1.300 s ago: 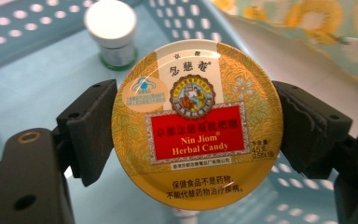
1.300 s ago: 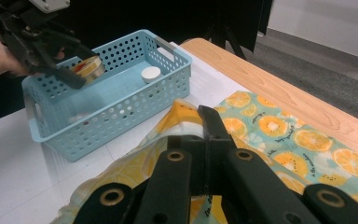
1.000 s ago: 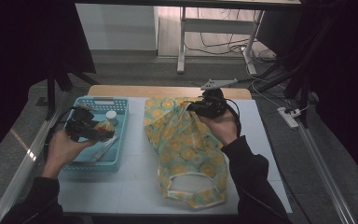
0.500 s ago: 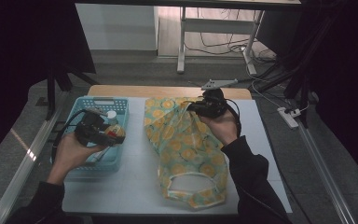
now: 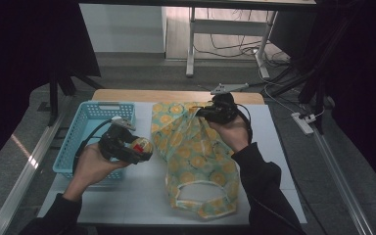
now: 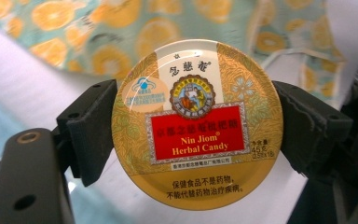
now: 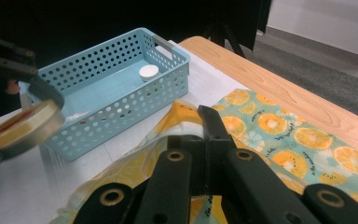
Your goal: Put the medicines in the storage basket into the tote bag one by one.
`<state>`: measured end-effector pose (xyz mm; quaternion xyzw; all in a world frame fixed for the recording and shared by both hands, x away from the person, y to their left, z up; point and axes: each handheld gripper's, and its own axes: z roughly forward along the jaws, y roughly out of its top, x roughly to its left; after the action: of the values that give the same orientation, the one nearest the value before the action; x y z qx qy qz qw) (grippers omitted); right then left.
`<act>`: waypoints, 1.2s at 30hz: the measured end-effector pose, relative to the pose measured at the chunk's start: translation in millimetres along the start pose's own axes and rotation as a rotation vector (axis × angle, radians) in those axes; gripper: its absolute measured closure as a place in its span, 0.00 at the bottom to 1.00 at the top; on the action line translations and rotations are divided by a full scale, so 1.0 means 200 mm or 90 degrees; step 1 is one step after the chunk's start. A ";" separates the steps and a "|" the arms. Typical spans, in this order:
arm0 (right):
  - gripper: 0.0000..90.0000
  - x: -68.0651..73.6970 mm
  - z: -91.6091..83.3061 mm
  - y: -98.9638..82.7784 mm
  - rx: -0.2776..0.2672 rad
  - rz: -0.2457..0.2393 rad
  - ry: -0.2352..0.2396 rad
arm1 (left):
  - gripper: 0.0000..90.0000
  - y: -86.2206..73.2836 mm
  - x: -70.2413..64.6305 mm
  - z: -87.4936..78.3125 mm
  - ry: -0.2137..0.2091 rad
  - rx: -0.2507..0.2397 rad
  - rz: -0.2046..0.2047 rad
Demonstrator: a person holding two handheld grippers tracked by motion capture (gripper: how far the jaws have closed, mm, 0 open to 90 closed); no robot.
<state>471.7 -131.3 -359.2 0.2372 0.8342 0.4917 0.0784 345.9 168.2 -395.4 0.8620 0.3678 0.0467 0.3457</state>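
**Tin carried toward a held-open bag: risks and positions**

Left tool (image 5: 142,149), lower left of centre in the high view, pinches a round candy tin (image 6: 196,123) by its rim. In the left gripper view the two black pads press on opposite edges of the tin, label facing the camera, tin centred in the frame. The hold is on a narrow, smooth, curved edge; the tin could judgeably pivot or slip out if the hand tilts or jolts, and drop onto the table (image 5: 127,196) short of the bag.

Right tool (image 5: 203,113), upper centre of the high view, has its jaws pressed together on a fold of the orange-print bag (image 5: 196,156), lifting the rim near its far end. In the right gripper view the pinched cloth sits at the jaw tips, lower centre. If this pinch gives way, or lifts one layer too little, the mouth may sag shut and the tin would land on top of the cloth rather than inside.

The tin hangs above the table just right of the blue basket (image 5: 78,142), near the bag's left edge but apart from it. In the right gripper view it shows at the left edge (image 7: 21,126), in front of the basket, which holds a small white cap (image 7: 148,72).
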 end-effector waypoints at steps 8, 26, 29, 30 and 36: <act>1.00 -0.01 0.01 0.00 0.003 0.002 -0.002 | 0.23 0.11 -0.15 0.10 -0.046 0.005 0.045; 1.00 -0.03 0.02 0.00 0.006 0.009 -0.009 | 0.23 0.31 -0.34 0.45 -0.083 0.038 0.122; 1.00 -0.04 0.02 0.00 0.005 0.013 -0.010 | 0.23 0.32 -0.33 0.51 -0.071 0.042 0.122; 1.00 -0.04 0.02 0.00 0.006 0.013 -0.011 | 0.23 0.33 -0.32 0.53 -0.071 0.042 0.120; 1.00 -0.07 0.02 -0.02 0.009 0.023 -0.018 | 0.23 0.34 -0.25 0.61 -0.054 0.034 0.102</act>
<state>484.9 -136.1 -365.4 0.2595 0.8321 0.4837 0.0795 392.2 33.1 -436.2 0.8987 0.2835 0.0278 0.3334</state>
